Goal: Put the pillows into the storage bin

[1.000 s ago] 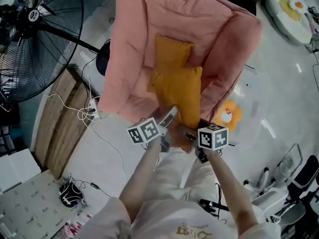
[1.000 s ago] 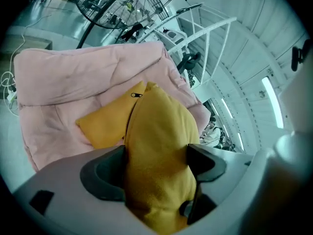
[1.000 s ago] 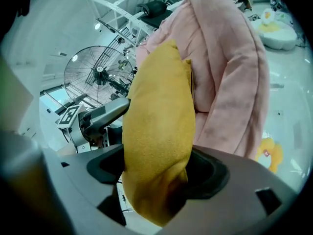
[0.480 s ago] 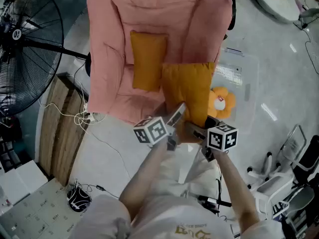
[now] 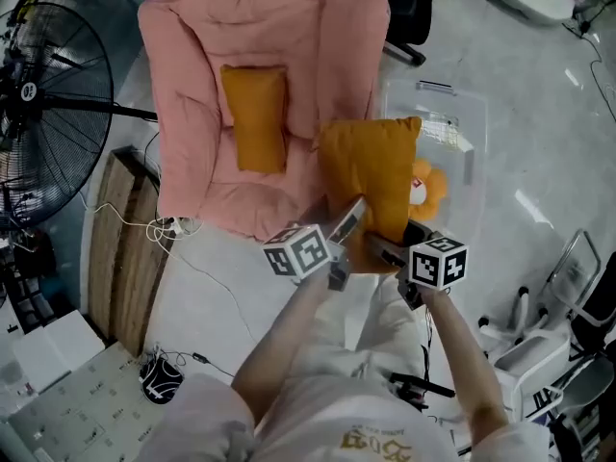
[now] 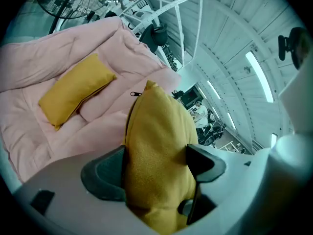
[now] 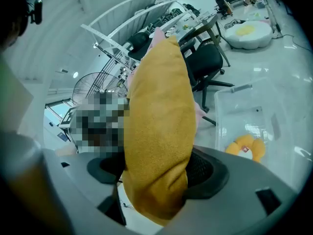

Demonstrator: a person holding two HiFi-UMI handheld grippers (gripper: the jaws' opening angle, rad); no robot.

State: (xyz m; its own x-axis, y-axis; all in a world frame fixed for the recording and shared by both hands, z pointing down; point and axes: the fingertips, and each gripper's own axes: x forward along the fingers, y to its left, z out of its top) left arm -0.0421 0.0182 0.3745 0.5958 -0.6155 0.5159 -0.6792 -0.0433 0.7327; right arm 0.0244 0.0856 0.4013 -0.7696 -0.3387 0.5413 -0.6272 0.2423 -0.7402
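While stretched forward, forearms (image 5: 289,330) close together, clamping the orange pillow (image 5: 371,176) in left hand-held gripper (image 6: 156,168) and right hand-held gripper (image 7: 156,173), both angled downward.

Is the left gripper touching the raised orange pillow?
Touching. The left gripper view shows the left gripper with both jaws pressed into the orange pillow, its fabric bulging between them.

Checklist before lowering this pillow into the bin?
1. Left gripper shut on held pillow: ok.
2. Right gripper shut on same pillow: ok.
3. Pillow centred over clear storage bin: not ok, overlaps only its left side in head view.
4. Bin lid off: cannot tell.
5. Room beside orange plush toy in bin: ok, likely.
6. Second pillow binned: not ok, lies on pink chair.
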